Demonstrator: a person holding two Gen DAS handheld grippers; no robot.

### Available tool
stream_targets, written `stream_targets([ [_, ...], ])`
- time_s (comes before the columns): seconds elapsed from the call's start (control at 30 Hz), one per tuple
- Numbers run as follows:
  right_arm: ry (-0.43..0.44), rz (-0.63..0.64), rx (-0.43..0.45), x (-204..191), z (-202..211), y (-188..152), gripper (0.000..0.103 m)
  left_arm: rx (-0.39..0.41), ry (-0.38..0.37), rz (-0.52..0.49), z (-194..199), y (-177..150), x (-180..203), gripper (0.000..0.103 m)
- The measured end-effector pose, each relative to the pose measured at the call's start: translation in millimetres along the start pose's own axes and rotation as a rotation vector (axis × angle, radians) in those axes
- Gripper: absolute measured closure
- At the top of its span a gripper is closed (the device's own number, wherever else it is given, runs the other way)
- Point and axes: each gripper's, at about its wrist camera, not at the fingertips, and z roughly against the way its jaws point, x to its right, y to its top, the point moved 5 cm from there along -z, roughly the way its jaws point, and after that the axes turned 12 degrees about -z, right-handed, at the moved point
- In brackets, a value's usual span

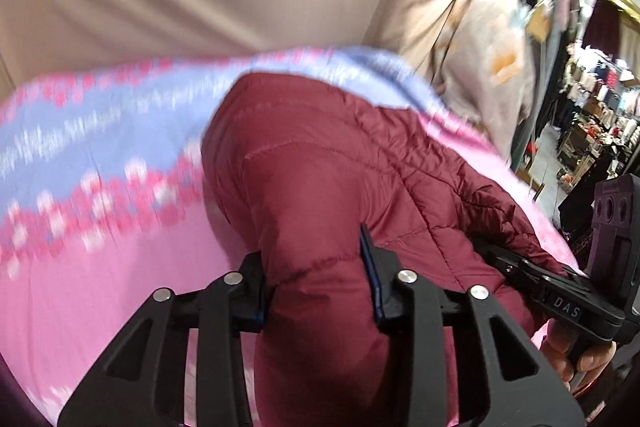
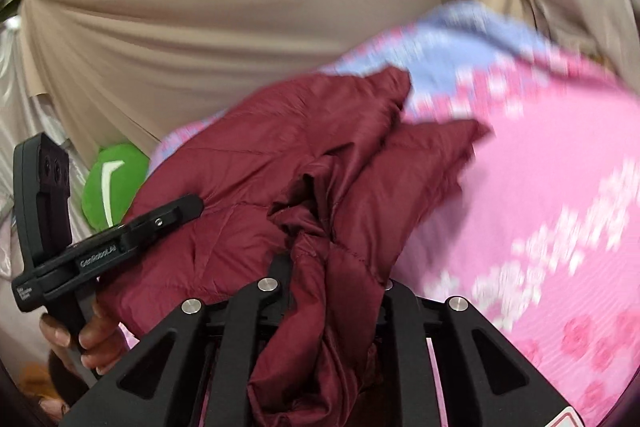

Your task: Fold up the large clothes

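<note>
- Left claw (image 1: 316, 291) is clamped on a puffy fold of the maroon jacket (image 1: 320, 163).
- Right claw (image 2: 328, 291) is pinched tight on bunched jacket fabric.
- The jacket hangs between both claws above the pink bed (image 1: 120, 287).
- Best now: keep both grips level and pull the hem taut before laying it down.

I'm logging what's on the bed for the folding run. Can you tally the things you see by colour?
Maroon: 1, the quilted jacket
Pink and lilac: 1, the patterned bedspread
Green: 1, the cushion
Beige: 1, the draped curtain
Black: 2, the left claw and the right claw, each shut on the jacket
Total: 6
</note>
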Motion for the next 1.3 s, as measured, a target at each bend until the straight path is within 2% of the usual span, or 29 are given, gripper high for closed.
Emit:
stream_targets([
  [0.1, 0.059, 0.072, 0.122, -35.5, 28.3, 22.5, 0.088, 0.116, 0.013, -0.036, 35.2, 26.1, -5.3, 0.07],
  [0.23, 0.157, 0.164, 0.249, -82.1, 53.3, 48.8, 0.088, 0.3, 0.095, -0.094, 93.4, 57.4, -17.1, 0.07],
  [0.33, 0.241, 0.219, 0.313, -116.3, 57.1, 63.2, 0.088, 0.403, 0.155, -0.112, 127.2, 70.2, -34.0, 0.069],
  [0.47, 0.359, 0.281, 0.366, -164.8, 42.6, 79.9, 0.088, 0.516, 0.248, -0.122, 159.6, 80.5, -70.6, 0.069],
  [0.63, 0.423, 0.319, 0.365, -204.6, -8.1, 92.4, 0.088, 0.58, 0.316, -0.117, 162.8, 79.9, -120.9, 0.067],
  [0.73, 0.398, 0.299, 0.299, -205.2, -64.4, 92.9, 0.087, 0.534, 0.341, -0.091, 138.1, 70.6, -158.2, 0.065],
  [0.83, 0.332, 0.247, 0.165, -183.1, -144.7, 81.1, 0.085, 0.411, 0.341, -0.029, 83.5, 42.0, -197.8, 0.064],
  [0.9, 0.262, 0.205, 0.054, -159.2, -202.2, 62.4, 0.083, 0.291, 0.334, 0.038, 31.2, 10.2, -226.6, 0.063],
  [0.93, 0.203, 0.175, -0.016, -141.3, -235.3, 47.2, 0.081, 0.203, 0.327, 0.082, -4.7, -14.4, -242.3, 0.063],
  [0.97, 0.141, 0.146, -0.079, -123.9, -263.3, 32.0, 0.08, 0.143, 0.324, 0.114, -24.5, -33.1, -253.2, 0.063],
  [1.0, 0.083, 0.124, -0.141, -108.3, -284.4, 16.2, 0.076, 0.055, 0.321, 0.16, -49.1, -56.4, -264.4, 0.054],
  [1.03, 0.045, 0.098, -0.175, -93.8, -296.3, 1.8, 0.062, 0.002, 0.306, 0.199, -64.3, -75.4, -270.8, 0.05],
  [1.07, 0.05, 0.079, -0.168, -86.9, -294.8, -2.7, 0.058, 0.041, 0.293, 0.227, -60.7, -89.4, -271.7, 0.046],
  [1.13, 0.074, 0.047, -0.186, -77.7, -278.3, -1.1, 0.056, 0.052, 0.302, 0.205, -40.0, -94.3, -267.1, 0.045],
  [1.27, 0.041, 0.099, -0.115, -68.3, -227.0, 11.9, 0.052, 0.061, 0.312, 0.133, 5.5, -102.8, -248.1, 0.017],
  [1.3, 0.044, 0.109, -0.113, -68.3, -220.3, 12.3, 0.05, 0.044, 0.3, 0.116, 12.3, -109.0, -244.2, 0.016],
])
